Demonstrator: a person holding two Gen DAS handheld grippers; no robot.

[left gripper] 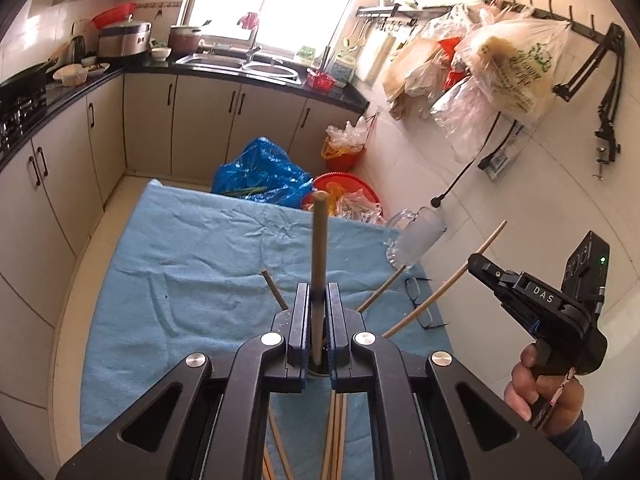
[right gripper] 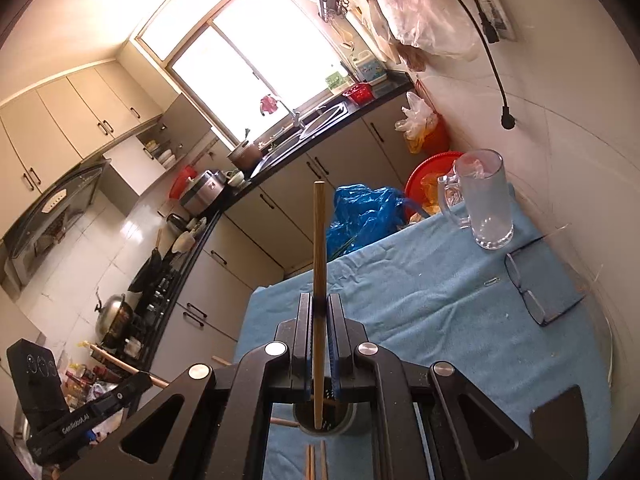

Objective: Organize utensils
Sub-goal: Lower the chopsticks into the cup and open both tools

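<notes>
Both grippers, left (left gripper: 319, 300) and right (right gripper: 319, 312), have jaws clamped on a chopstick; mug (right gripper: 482, 200) and glasses (right gripper: 536, 284) hug the bench's (right gripper: 400, 300) far edge.

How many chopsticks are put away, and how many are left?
I can't count exactly. Some already seem done: a few chopsticks lean up as if standing in the round holder. In hand: the left gripper and right gripper each pinch one chopstick, the right one's chopstick pointing into the holder. Left to do: more chopsticks lie on the blue cloth.
</notes>
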